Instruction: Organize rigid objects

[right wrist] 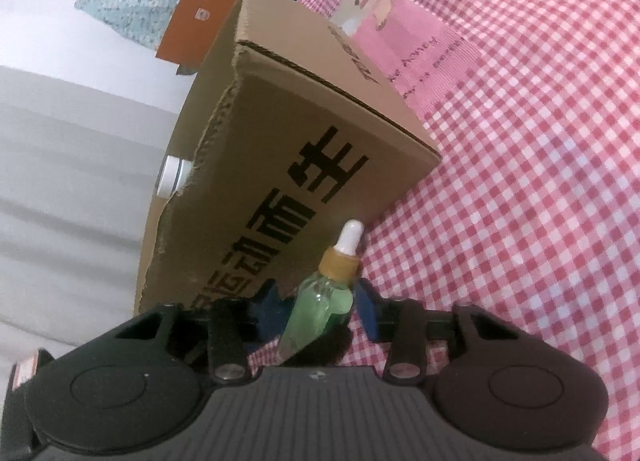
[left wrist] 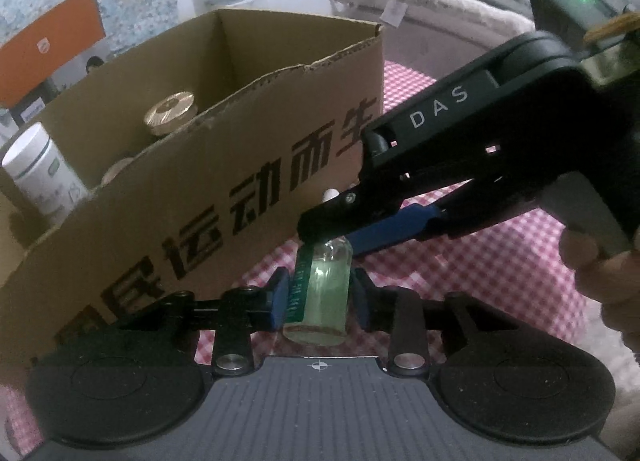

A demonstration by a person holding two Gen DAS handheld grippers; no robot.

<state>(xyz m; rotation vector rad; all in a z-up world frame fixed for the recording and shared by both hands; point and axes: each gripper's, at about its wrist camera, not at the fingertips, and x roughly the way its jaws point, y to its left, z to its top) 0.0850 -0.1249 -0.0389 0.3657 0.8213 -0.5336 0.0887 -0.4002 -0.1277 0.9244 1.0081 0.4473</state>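
Currently gripping dropper bottle [left wrist: 320,293] by left gripper [left wrist: 320,295] and right gripper [right wrist: 322,307], jaws narrow. Resting beside cardboard box [left wrist: 224,197] on checked cloth [left wrist: 500,269].

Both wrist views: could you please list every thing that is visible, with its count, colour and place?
dropper bottle: one, pale green with tan collar and white bulb, between both grippers' jaws beside the box
cardboard box: one, brown with black print, open top, on the cloth
gold-lidded jar: one, gold, inside the box
white canister: one, white and green, inside the box at its left end
checked cloth: one, pink and white, under everything
orange box: one, orange, behind the cardboard box
left gripper: one, black with blue pads, on the bottle's body
right gripper: one, black with blue pads, at the bottle's upper part
hand: one, holding the right gripper
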